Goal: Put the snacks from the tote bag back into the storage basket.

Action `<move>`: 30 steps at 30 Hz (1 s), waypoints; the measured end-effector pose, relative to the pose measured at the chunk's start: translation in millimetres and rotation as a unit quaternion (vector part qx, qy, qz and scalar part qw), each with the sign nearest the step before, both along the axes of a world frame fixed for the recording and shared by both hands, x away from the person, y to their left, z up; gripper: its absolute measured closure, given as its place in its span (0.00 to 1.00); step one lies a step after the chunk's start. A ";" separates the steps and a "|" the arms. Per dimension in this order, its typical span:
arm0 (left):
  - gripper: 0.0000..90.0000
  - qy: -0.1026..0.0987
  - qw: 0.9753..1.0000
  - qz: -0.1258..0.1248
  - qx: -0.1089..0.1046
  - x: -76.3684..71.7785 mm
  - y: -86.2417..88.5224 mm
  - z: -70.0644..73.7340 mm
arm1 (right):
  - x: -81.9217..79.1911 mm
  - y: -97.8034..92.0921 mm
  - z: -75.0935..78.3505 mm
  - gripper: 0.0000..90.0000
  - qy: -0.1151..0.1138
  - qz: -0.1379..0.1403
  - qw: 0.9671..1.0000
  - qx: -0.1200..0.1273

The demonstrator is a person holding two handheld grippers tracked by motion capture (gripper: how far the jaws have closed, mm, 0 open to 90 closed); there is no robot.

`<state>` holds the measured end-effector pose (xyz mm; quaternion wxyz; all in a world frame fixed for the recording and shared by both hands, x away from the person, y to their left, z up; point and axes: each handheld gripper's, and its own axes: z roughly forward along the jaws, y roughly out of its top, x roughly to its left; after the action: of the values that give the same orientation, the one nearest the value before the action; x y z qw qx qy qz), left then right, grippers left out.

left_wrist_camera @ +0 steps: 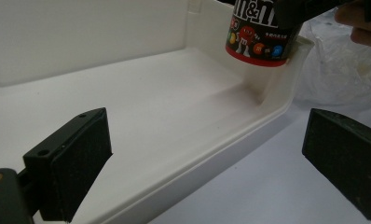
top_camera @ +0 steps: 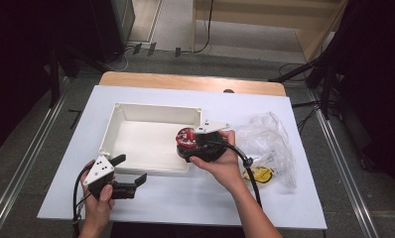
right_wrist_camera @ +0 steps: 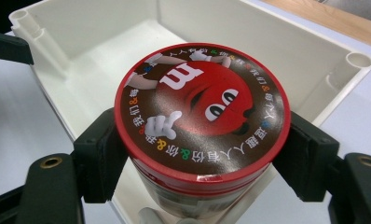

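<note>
While the right tongs (right_wrist_camera: pixel 200 154) clamp the candy tub (right_wrist_camera: pixel 200 112) above the white tray's (top_camera: pixel 136 111) right rim, mid-table, lower it level and clear of that rim, left tongs (top_camera: pixel 128 174) idling wide open and empty.

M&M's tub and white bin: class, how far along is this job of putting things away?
Done: the M&M's tub is lifted, clamped in the right gripper. In hand: it hangs over the white bin's near right corner, not yet set down. Left: lowering and releasing it; a yellow item remains in the plastic bag. The left gripper waits open.
</note>
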<state>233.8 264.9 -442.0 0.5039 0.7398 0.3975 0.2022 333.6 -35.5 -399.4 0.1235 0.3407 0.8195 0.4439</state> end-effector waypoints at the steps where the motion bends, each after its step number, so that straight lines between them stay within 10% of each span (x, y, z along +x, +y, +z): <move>1: 0.02 0.000 1.000 0.000 0.000 0.0 0.0 0.0 | -0.3 0.3 -0.6 0.28 0.002 0.000 1.000 0.000; 30: 0.02 0.005 1.000 -0.002 0.011 1.1 -3.5 -3.8 | -3.4 13.8 -22.1 0.28 -0.004 0.053 0.996 -0.067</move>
<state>234.9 261.4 -445.9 0.4943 0.7470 0.3961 0.2022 330.2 -21.7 -421.4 0.1255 0.2866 0.8636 0.3953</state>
